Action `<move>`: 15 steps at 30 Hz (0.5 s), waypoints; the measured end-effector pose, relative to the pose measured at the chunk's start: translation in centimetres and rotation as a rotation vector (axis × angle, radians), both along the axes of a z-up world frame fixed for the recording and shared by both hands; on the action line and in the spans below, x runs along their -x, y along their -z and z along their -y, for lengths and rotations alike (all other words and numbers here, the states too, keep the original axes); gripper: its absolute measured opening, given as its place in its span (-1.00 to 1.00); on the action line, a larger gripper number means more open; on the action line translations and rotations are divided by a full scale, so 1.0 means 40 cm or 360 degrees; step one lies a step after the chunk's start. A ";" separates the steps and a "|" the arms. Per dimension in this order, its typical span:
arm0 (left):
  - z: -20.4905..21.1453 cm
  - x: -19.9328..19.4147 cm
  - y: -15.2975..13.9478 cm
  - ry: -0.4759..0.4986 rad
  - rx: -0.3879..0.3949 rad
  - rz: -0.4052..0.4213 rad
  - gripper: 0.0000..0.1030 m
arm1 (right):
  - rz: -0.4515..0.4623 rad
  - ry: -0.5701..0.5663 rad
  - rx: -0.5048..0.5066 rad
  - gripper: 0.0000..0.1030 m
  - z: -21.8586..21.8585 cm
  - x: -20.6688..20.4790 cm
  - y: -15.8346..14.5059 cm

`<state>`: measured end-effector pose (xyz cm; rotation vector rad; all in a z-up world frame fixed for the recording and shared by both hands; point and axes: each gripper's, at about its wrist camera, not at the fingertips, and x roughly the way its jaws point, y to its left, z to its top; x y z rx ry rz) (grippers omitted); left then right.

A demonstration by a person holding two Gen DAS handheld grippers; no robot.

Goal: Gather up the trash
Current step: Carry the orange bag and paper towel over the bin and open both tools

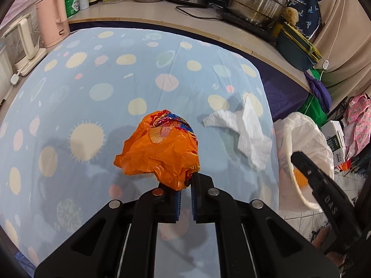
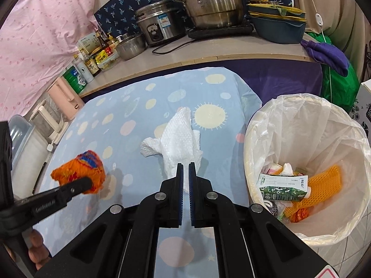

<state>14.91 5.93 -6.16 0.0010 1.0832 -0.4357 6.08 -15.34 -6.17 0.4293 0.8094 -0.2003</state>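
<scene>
My left gripper (image 1: 186, 181) is shut on a crumpled orange plastic bag (image 1: 160, 148) and holds it above the blue dotted tablecloth (image 1: 92, 88). The bag also shows in the right wrist view (image 2: 80, 173), held by the left gripper's fingers (image 2: 76, 186). My right gripper (image 2: 186, 165) is shut on a crumpled white paper towel (image 2: 176, 139), gripping its near end while the rest lies on the cloth. The towel shows in the left wrist view too (image 1: 245, 132). A white lined trash bin (image 2: 308, 120) stands right of the table with several pieces of trash inside.
A counter (image 2: 208, 53) behind the table holds steel pots (image 2: 213, 7), a rice cooker (image 2: 157, 23), bottles and jars. A pink kettle (image 1: 52, 20) and a white appliance (image 1: 23, 44) stand at the left. Purple and green cloths (image 2: 329, 55) hang off the counter behind the bin.
</scene>
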 end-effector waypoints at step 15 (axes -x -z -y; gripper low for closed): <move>-0.032 0.053 0.040 0.0000 -0.0036 -0.0075 -0.88 | -0.0130 -0.0009 0.0077 0.06 -0.005 -0.157 0.120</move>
